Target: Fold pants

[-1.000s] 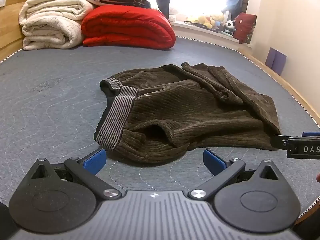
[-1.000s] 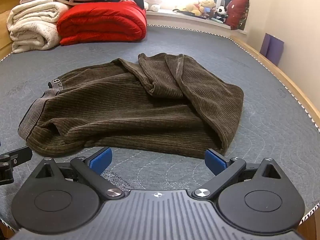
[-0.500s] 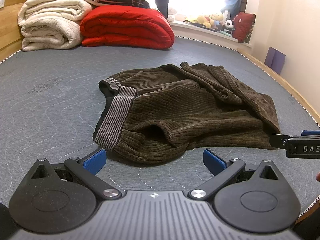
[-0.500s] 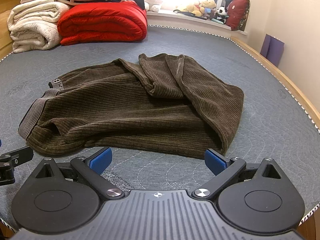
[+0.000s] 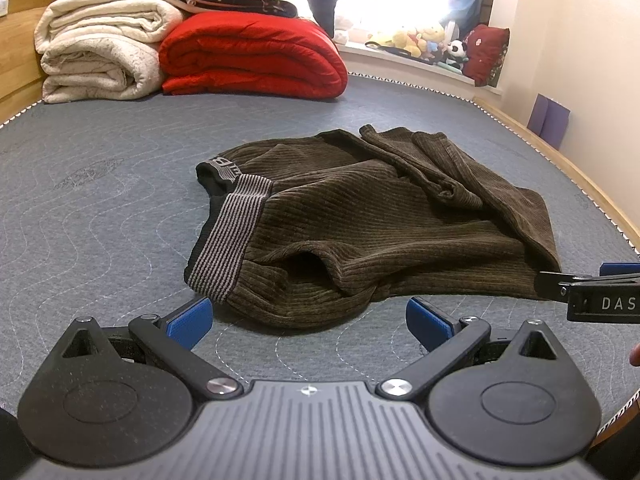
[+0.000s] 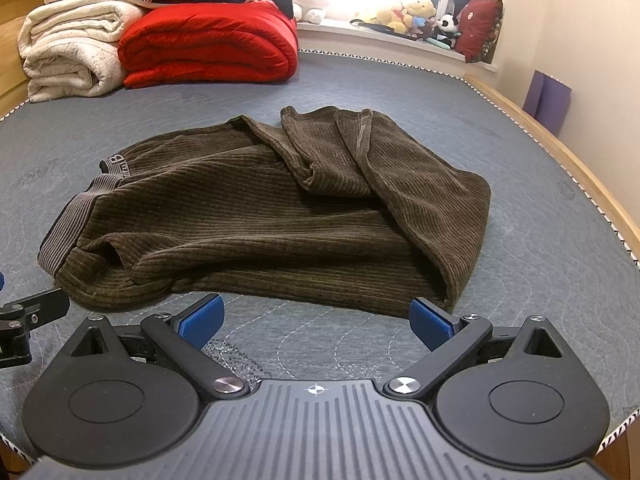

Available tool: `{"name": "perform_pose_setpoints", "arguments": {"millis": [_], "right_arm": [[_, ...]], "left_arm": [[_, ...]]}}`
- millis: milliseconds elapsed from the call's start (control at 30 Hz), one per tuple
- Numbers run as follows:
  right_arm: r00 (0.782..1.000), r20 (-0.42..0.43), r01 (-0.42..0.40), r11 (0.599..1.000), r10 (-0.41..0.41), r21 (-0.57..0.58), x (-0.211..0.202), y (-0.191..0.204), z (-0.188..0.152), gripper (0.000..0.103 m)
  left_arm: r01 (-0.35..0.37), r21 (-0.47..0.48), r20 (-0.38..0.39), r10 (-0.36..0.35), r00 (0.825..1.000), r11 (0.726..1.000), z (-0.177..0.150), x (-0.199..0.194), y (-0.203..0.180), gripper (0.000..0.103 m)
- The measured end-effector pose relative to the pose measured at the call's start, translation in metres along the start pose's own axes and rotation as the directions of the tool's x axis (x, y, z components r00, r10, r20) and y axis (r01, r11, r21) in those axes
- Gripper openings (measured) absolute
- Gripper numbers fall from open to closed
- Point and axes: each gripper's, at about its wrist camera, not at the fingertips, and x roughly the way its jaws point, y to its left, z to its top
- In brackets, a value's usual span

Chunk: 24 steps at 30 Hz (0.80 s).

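Dark brown corduroy pants [image 5: 360,224] lie folded in a loose bundle on the grey quilted mattress [image 5: 100,208], with the striped grey waistband [image 5: 228,240] at the left. They also show in the right wrist view [image 6: 272,216]. My left gripper [image 5: 308,320] is open and empty, just short of the bundle's near edge by the waistband. My right gripper [image 6: 316,320] is open and empty, just short of the near edge at the bundle's right part. The right gripper's side shows at the right edge of the left wrist view [image 5: 592,292].
Rolled cream blankets [image 5: 100,48] and a folded red duvet [image 5: 252,56] are stacked at the far end. Plush toys [image 5: 424,40] line the window sill. The wooden bed frame [image 5: 560,160] runs along the right, next to the wall.
Both views have shifted only slightly; the pants lie as before and both grippers stay open.
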Motion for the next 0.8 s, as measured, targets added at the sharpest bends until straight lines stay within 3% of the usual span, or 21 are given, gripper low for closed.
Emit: {"name": "perform_pose_setpoints", "arguments": {"millis": [567,800], "right_arm": [[1.0,0.0,0.0,1.0,0.0,-0.002,0.0,0.001,-0.001,0.099],[1.0,0.025,-0.004,1.0,0.004,-0.003,-0.001,0.005,0.001,0.094]], "left_arm": [[-0.003,0.004,0.003,0.002,1.0,1.0,0.0,0.0,0.0,0.103],[-0.004,0.059,0.08,0.0,0.997,0.998,0.003,-0.011,-0.01,0.103]]}}
